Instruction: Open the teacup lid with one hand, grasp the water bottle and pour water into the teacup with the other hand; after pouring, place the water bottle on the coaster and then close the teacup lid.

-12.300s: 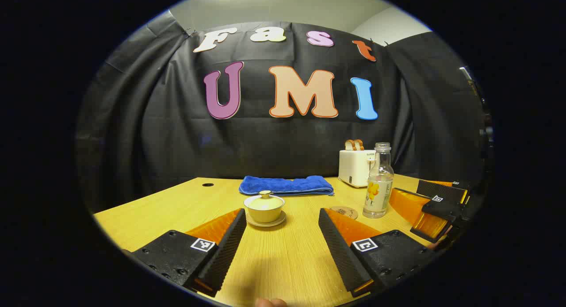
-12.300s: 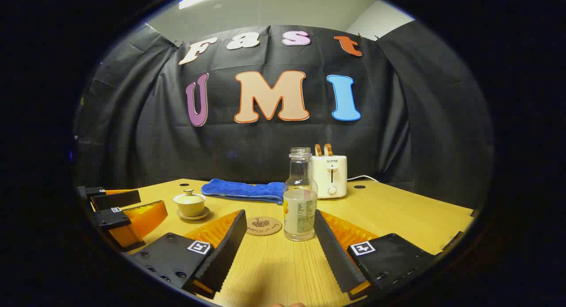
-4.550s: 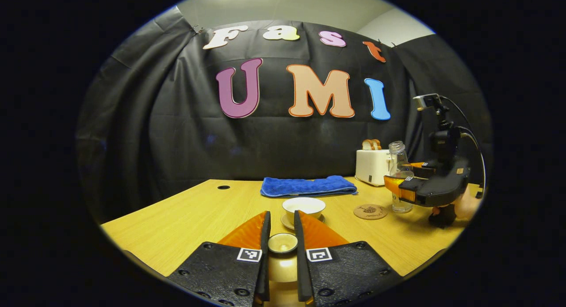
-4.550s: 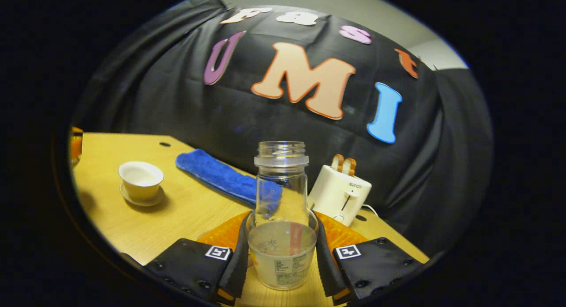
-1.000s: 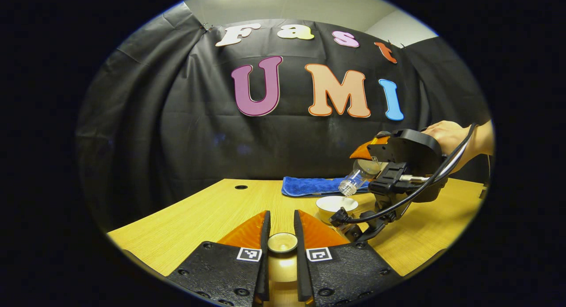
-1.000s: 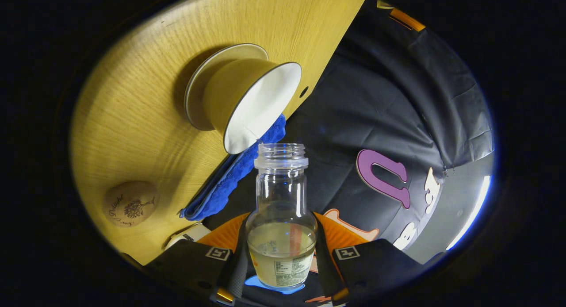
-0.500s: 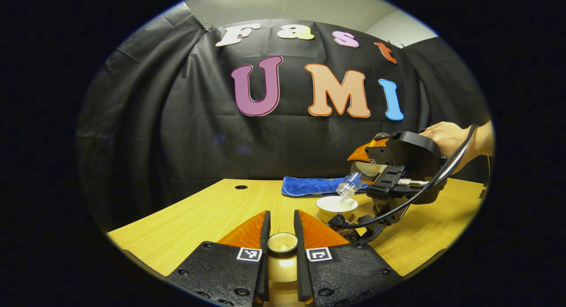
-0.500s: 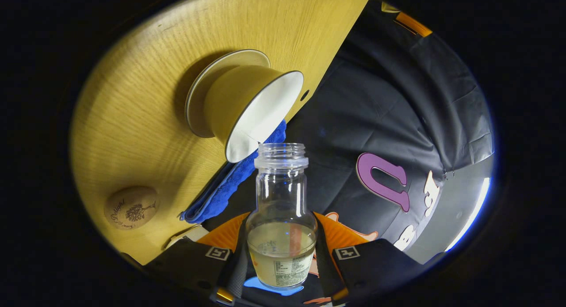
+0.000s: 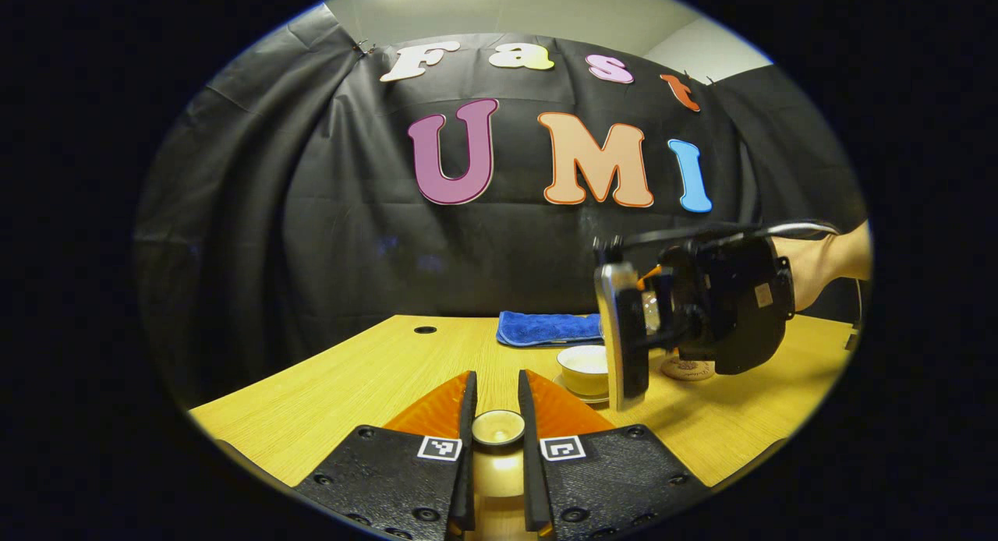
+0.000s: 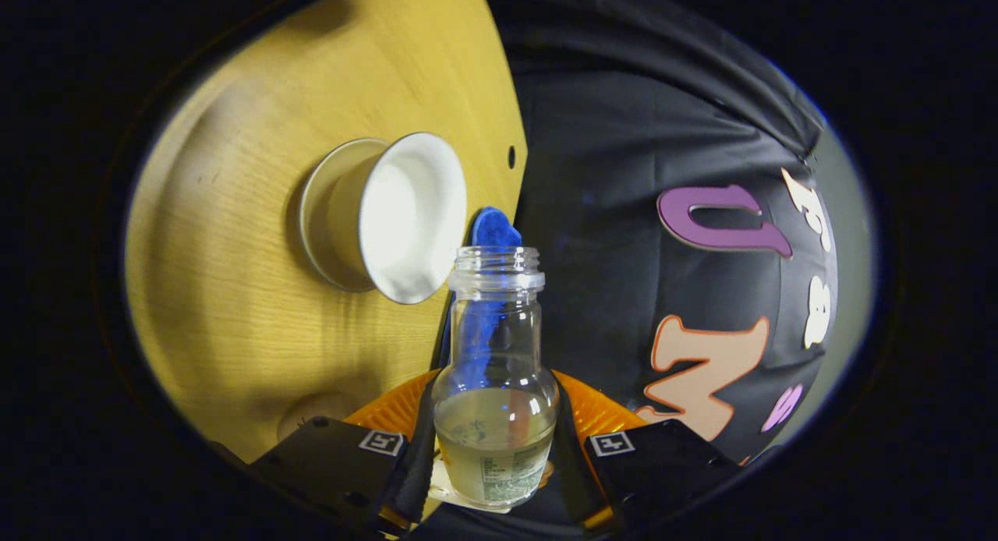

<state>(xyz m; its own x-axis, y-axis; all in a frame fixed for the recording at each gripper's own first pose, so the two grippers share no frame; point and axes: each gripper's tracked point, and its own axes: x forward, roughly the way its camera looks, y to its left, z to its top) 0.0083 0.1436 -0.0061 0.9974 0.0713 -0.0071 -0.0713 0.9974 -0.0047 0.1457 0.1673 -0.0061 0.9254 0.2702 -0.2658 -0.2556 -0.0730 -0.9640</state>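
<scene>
My left gripper [image 9: 497, 416] is shut on the small round teacup lid [image 9: 498, 428], held low over the near table. The uncovered teacup [image 9: 585, 367] stands on its saucer beyond it. To its right a hand holds my right gripper [image 9: 663, 307] above the table, turned on its side. In the right gripper view, that gripper [image 10: 495, 447] is shut on the clear water bottle [image 10: 494, 385], which lies about level with water in its base. Its open mouth sits just beside the rim of the teacup [image 10: 405, 213]. The cork coaster [image 9: 686, 367] lies behind the right gripper.
A folded blue towel [image 9: 546, 328] lies at the back of the wooden table [image 9: 374, 377], near the black cloth wall. The saucer [image 10: 312, 213] sits under the cup. A small hole [image 9: 425, 330] marks the table's far left.
The right gripper has rolled back from its steep downward tilt to about level. The bottle's mouth has come up off the cup. The left gripper with the lid has stayed still.
</scene>
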